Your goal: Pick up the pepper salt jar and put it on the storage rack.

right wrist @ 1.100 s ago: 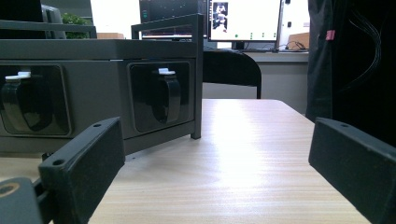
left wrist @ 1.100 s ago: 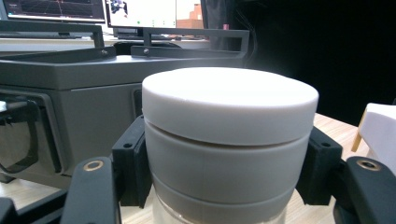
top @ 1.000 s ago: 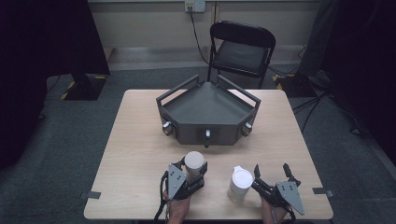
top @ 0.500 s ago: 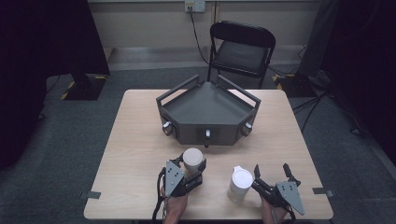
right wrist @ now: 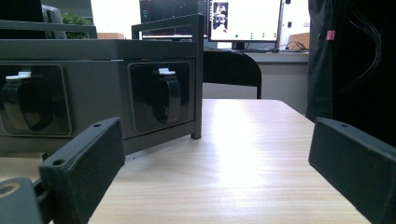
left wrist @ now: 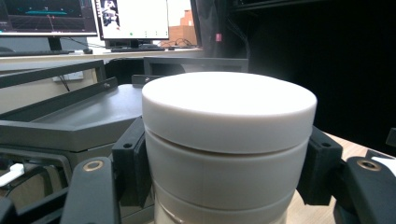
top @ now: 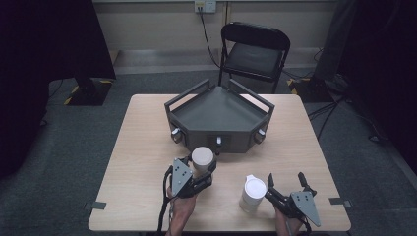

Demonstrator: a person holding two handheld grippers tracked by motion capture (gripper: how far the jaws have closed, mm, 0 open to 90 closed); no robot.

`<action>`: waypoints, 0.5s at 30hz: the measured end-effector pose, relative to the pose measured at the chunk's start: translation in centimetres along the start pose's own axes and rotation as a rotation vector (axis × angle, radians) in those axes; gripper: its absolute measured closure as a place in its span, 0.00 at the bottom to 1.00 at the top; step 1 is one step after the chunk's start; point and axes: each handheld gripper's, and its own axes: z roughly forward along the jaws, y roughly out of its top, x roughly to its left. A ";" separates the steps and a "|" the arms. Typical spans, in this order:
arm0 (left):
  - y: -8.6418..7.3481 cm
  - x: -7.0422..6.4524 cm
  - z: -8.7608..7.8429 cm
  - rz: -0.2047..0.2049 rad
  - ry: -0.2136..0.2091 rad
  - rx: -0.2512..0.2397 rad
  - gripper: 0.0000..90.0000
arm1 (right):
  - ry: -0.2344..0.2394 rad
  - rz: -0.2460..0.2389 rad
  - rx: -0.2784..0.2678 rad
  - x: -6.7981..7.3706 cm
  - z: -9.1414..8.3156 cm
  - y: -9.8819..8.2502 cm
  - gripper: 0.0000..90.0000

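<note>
**Left gripper carries its capped jar up the frame toward the grey tray**

Since the frame a second ago, the left gripper (top: 200, 173) and the white jar (top: 202, 158) in its jaws have shifted a little up the high view, closer to the front wall of the grey tray (top: 194, 116). The right gripper (top: 285, 184) and the second white jar (top: 253, 193) keep their places.

In the high view, the held jar sits just below the middle of the frame, close in front of the tray's centre latch (top: 219, 143). The left hand (top: 182, 209) comes in from the bottom edge. The second jar stands on the wooden table (top: 142, 147) at lower right of centre, just left of the right gripper, whose jaws are spread apart with nothing between them. A black folding chair (top: 254, 56) stands beyond the table at the top of the frame.

In the left gripper view, the white jar (left wrist: 227, 140) takes up the centre, its lid on top, and the two black pads (left wrist: 135, 163) press against its sides; the jaws are closed on it. The grey tray (left wrist: 70, 121) lies behind it at the left.

In the right gripper view, the two jaws stand wide at the lower corners with only bare table (right wrist: 243, 163) between them. The tray's front wall (right wrist: 98, 84) with its latches occupies the upper left.
</note>
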 end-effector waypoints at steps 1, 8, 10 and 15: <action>0.1 0.1 0.0 0.001 0.000 0.002 0.38 | 0.000 0.000 0.000 0.0 0.0 0.0 0.02; 1.2 0.7 0.9 0.008 -0.007 0.007 0.38 | 0.001 0.000 0.000 0.0 0.0 0.0 0.02; 1.6 0.8 1.1 0.013 -0.008 0.005 0.38 | 0.001 0.000 0.000 0.0 0.0 0.0 0.02; 3.1 1.2 1.7 -0.005 -0.004 0.011 0.38 | 0.001 0.000 0.000 0.0 0.0 0.0 0.02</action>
